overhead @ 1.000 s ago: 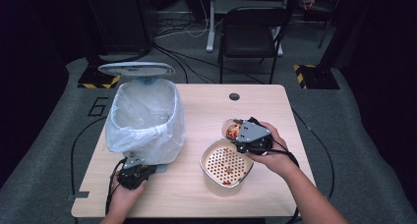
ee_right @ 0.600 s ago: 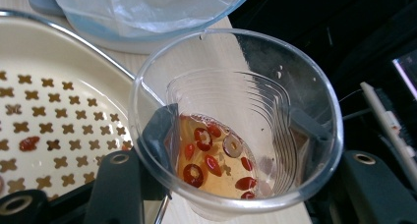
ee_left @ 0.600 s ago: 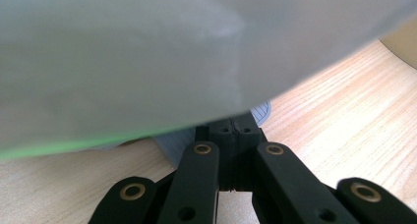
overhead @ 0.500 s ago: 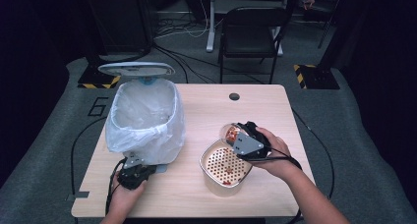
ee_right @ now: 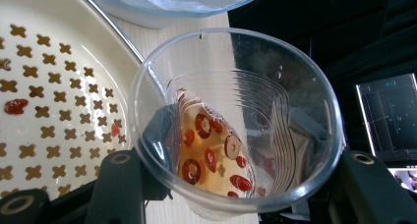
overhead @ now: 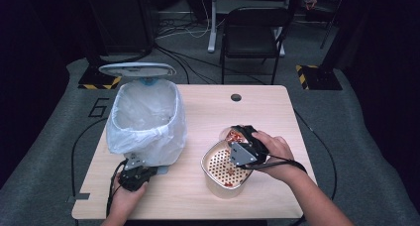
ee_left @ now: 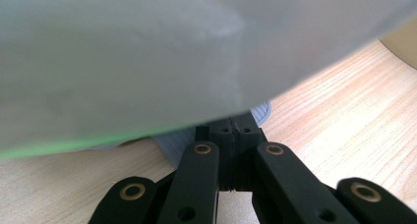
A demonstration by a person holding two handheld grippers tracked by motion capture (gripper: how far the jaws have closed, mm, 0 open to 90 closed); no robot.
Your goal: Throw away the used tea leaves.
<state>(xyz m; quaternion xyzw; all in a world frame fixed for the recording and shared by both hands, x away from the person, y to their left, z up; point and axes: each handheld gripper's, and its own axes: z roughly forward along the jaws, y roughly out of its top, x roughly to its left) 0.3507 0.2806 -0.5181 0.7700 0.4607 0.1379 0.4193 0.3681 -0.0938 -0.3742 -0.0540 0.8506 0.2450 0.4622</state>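
Right gripper (overhead: 236, 142) clamps a clear plastic cup (ee_right: 236, 121), tilted over the perforated strainer bowl (overhead: 218, 169) right of the bag-lined bin (overhead: 143, 119) on the worktop (overhead: 277, 112). Left gripper (overhead: 136, 174), jaws fully closed with nothing seen between them, sits at the bin's base. Red berries (ee_right: 201, 123) in amber liquid lie inside the cup.

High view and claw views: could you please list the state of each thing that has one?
Bin: lid up, lined with a bag.
Cup: tilted toward the strainer, liquid and red fruit slices inside.
Strainer: upright, a few red bits on it.
Left claw: shut, at the bin's base.
Right claw: shut on cup.
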